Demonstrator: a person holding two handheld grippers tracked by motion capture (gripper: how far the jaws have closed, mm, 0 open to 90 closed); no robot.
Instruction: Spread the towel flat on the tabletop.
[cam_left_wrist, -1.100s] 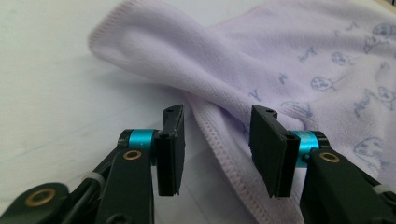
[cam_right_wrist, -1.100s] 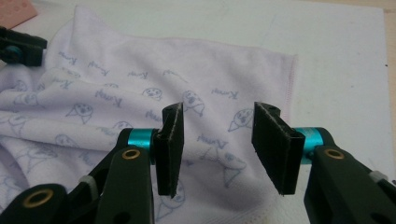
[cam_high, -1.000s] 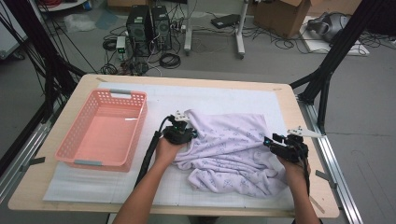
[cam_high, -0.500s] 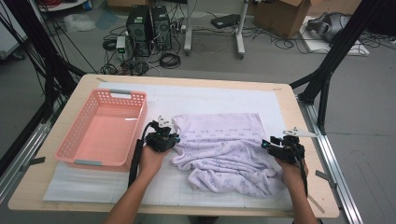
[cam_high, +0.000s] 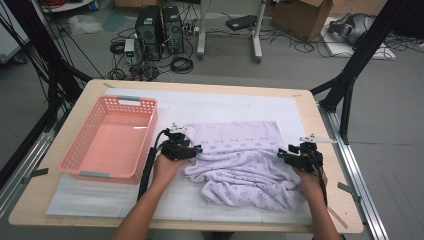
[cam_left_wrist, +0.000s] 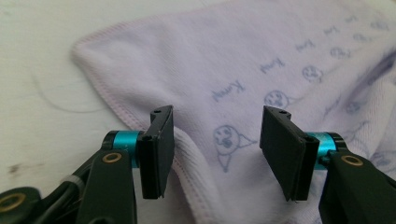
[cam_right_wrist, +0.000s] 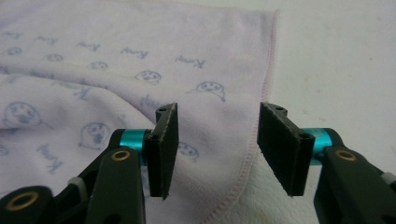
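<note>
On the table, both grippers' jaws stand apart — just opened — over the lilac towel (cam_high: 245, 165).

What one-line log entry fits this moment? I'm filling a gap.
left gripper: open, just released | right gripper: open | towel: rumpled on table | basket

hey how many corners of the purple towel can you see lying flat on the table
2: the towel has its far-left corner and far-right corner spread flat; the near side is bunched, so others may be hidden.
</note>
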